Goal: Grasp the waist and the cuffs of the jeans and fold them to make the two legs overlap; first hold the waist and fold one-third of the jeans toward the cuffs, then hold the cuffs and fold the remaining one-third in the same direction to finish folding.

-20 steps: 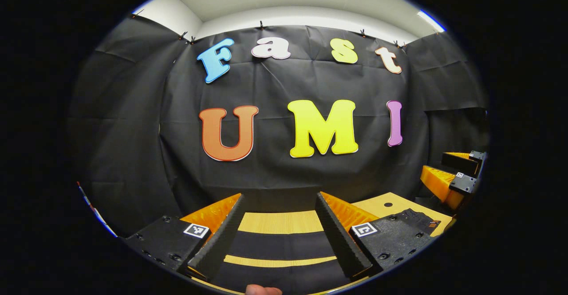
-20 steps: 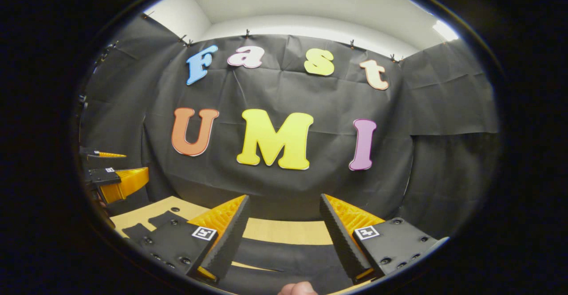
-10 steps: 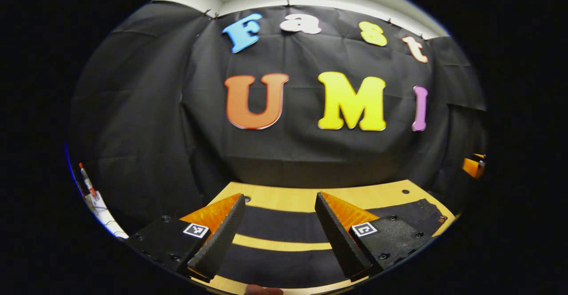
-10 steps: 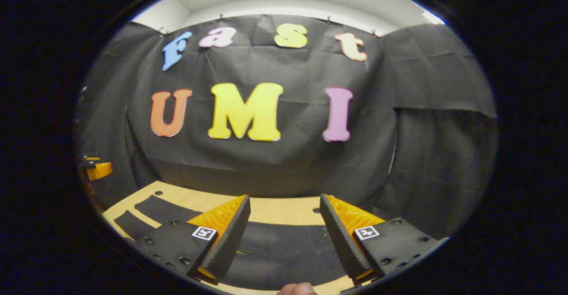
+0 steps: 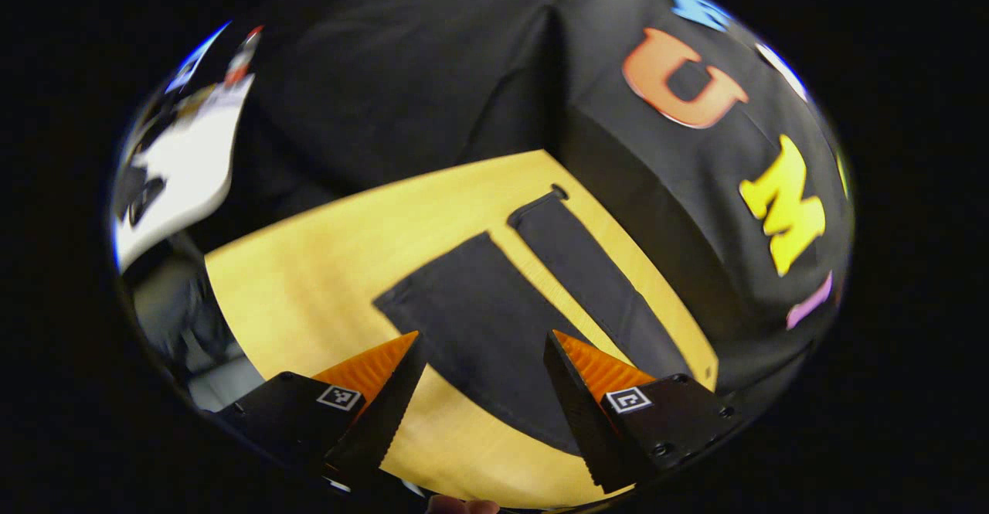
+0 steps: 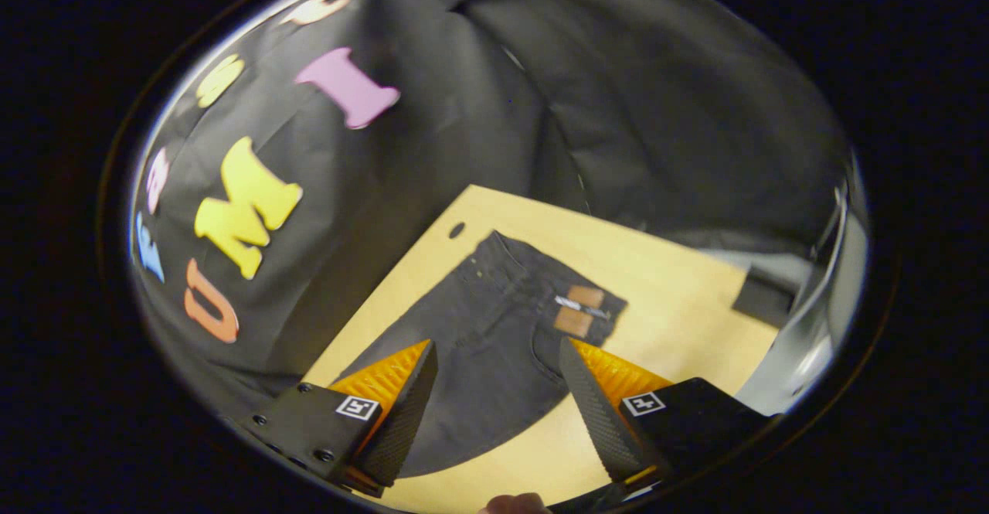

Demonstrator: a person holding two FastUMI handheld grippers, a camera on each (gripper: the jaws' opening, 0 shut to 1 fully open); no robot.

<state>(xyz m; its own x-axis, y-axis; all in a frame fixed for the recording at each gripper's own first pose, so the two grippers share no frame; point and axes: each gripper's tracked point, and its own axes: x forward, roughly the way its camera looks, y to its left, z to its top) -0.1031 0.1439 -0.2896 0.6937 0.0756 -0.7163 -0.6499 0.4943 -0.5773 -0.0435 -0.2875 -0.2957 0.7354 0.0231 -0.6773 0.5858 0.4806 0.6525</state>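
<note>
Jeans (image 5: 494, 321) lie flat on the table (image 5: 309, 267), legs apart. Left gripper (image 5: 479, 413) over the cuffs, right gripper (image 6: 498, 413) over the waist (image 6: 576, 309), both spread, empty. Next, I'd guess: grab, overlap legs.

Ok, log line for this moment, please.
phase: pre-grasp | jeans: flat on table, legs apart | left tool: open, above legs | right tool: open, above waist | fold: not begun
</note>
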